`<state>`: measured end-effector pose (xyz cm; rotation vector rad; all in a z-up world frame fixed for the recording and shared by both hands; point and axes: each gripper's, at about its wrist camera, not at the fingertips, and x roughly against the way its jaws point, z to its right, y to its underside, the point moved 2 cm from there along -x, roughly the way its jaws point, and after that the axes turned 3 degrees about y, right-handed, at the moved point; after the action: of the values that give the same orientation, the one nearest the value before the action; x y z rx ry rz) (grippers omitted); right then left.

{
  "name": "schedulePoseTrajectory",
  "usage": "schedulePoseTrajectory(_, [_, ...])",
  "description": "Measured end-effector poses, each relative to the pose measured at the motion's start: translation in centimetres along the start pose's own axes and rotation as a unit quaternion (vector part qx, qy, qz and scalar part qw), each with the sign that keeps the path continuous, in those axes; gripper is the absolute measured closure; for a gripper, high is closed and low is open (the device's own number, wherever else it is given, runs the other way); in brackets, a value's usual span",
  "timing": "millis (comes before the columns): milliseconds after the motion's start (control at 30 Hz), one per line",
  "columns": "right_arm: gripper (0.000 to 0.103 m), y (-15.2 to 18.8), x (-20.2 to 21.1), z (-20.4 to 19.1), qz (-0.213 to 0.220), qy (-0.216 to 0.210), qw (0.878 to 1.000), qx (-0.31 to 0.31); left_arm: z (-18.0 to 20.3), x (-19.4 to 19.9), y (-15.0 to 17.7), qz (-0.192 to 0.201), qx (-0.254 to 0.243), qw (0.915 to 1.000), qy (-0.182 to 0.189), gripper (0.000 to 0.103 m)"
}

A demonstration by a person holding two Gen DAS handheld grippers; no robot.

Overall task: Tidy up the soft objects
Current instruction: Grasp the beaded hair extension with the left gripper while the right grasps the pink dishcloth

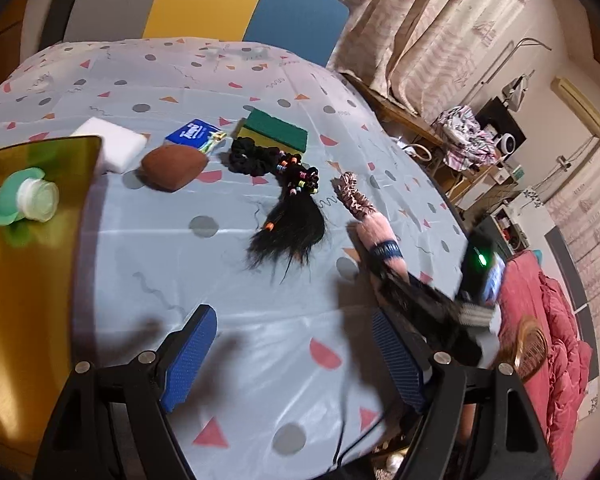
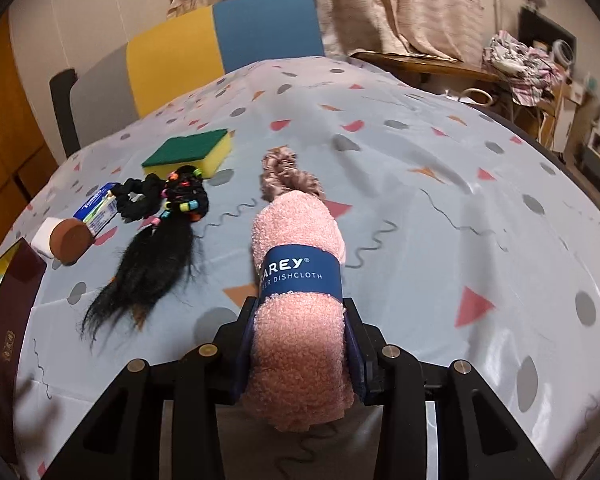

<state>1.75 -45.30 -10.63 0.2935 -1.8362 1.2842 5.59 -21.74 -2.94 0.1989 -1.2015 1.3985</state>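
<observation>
My right gripper (image 2: 300, 320) is shut on a rolled pink dishcloth (image 2: 296, 240) with a blue paper band, held just above the table; it also shows in the left wrist view (image 1: 374, 236). My left gripper (image 1: 296, 352) is open and empty over the patterned tablecloth. On the table lie a black hairpiece with coloured beads (image 1: 296, 216), a black scrunchie (image 1: 252, 158), a pink-brown scrunchie (image 2: 284, 172), a green-and-yellow sponge (image 1: 276, 130), a brown sponge (image 1: 172, 168), a white sponge (image 1: 112, 142) and a blue tissue pack (image 1: 194, 134).
A gold box (image 1: 32, 264) at the left holds a green-and-white plastic item (image 1: 24, 200). A dark red box lid (image 2: 4, 340) lies at the table's left edge. A chair (image 2: 220, 48) stands behind the table. Shelves and a red quilt (image 1: 548, 340) are to the right.
</observation>
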Motion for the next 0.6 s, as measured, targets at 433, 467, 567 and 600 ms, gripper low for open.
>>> schedulePoseTrajectory(433, [0.062, 0.6, -0.1, 1.0, 0.029, -0.032, 0.998, -0.039, 2.4, -10.2, -7.3, -0.003, -0.031, 0.9976, -0.062, 0.022])
schedulePoseTrajectory(467, [0.062, 0.6, -0.1, 1.0, 0.029, -0.034, 0.998, -0.04, 2.5, -11.0, -7.8, -0.003, -0.034, 0.9971, -0.068, 0.022])
schedulePoseTrajectory(567, [0.062, 0.7, -0.1, 1.2, 0.032, -0.039, 0.998, -0.045, 2.2, -13.4, -9.3, -0.01, -0.031, 0.9964, -0.079, 0.022])
schedulePoseTrajectory(600, [0.062, 0.7, -0.1, 1.2, 0.032, -0.039, 0.998, -0.045, 2.1, -14.1, -9.7, -0.013, -0.027, 0.9963, -0.08, 0.022])
